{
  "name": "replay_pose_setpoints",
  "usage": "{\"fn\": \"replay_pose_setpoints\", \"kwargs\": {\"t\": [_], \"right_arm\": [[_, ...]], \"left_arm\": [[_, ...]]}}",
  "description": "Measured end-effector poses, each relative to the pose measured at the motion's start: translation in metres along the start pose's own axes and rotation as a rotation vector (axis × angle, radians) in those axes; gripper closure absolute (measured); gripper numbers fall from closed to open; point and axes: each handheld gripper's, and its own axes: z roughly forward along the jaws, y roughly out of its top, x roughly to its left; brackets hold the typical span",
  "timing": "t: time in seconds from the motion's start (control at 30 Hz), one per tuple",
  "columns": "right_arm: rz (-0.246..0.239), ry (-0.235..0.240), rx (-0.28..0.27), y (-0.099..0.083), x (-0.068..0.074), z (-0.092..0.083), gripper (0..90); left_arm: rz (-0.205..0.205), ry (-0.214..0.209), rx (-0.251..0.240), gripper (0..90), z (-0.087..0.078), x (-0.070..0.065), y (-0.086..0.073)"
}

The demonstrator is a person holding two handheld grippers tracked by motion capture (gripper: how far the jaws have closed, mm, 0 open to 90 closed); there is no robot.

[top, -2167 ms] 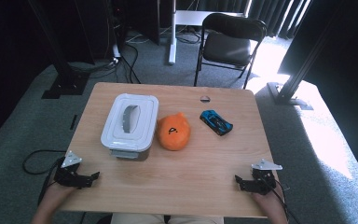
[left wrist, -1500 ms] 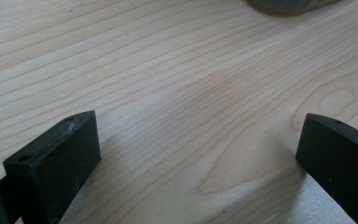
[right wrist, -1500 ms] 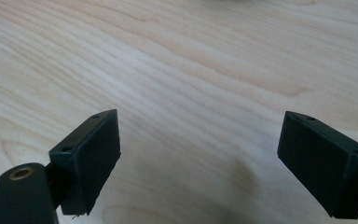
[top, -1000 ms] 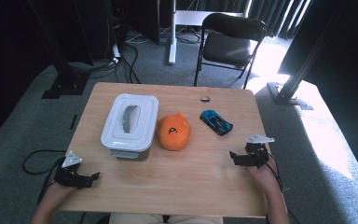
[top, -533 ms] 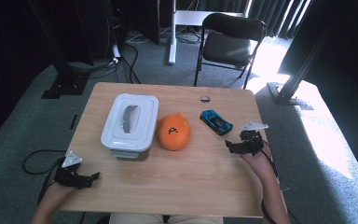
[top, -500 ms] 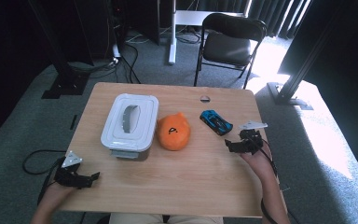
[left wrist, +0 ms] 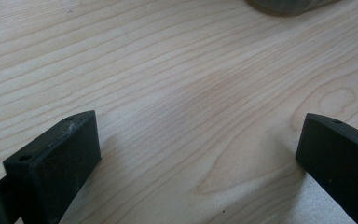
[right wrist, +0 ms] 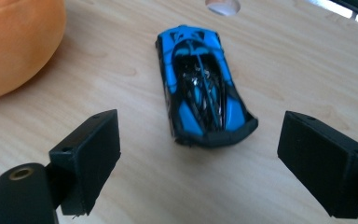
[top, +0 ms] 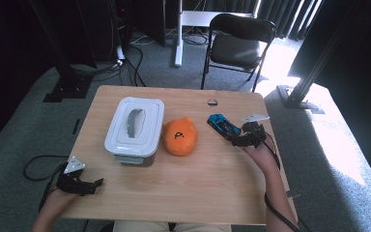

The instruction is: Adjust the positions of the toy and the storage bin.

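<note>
The blue toy car (right wrist: 203, 100) lies on the desk (top: 212, 188) just beyond the right tool (right wrist: 214, 154), its long axis running away between the wide-spread jaws; the left tool (left wrist: 196, 154) rests wide apart, far off.

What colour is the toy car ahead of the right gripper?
Bright blue with black detailing; the right gripper view shows the toy car best.

Right claw (top: 240, 139) sits just beside the blue toy car (top: 223, 126) on the bench (top: 183, 193); orange plush (top: 179, 137) lies beyond the car.
</note>
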Motion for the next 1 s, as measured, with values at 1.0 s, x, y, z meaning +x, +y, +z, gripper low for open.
{"fn": "replay_pose_setpoints", "kwargs": {"t": [1.0], "right_arm": [[-0.033, 0.016, 0.112, 0.045, -0.007, 0.077, 13.1]], "left_arm": [[-0.002, 0.003, 0.001, 0.3, 0.000, 0.000, 0.000]]}}
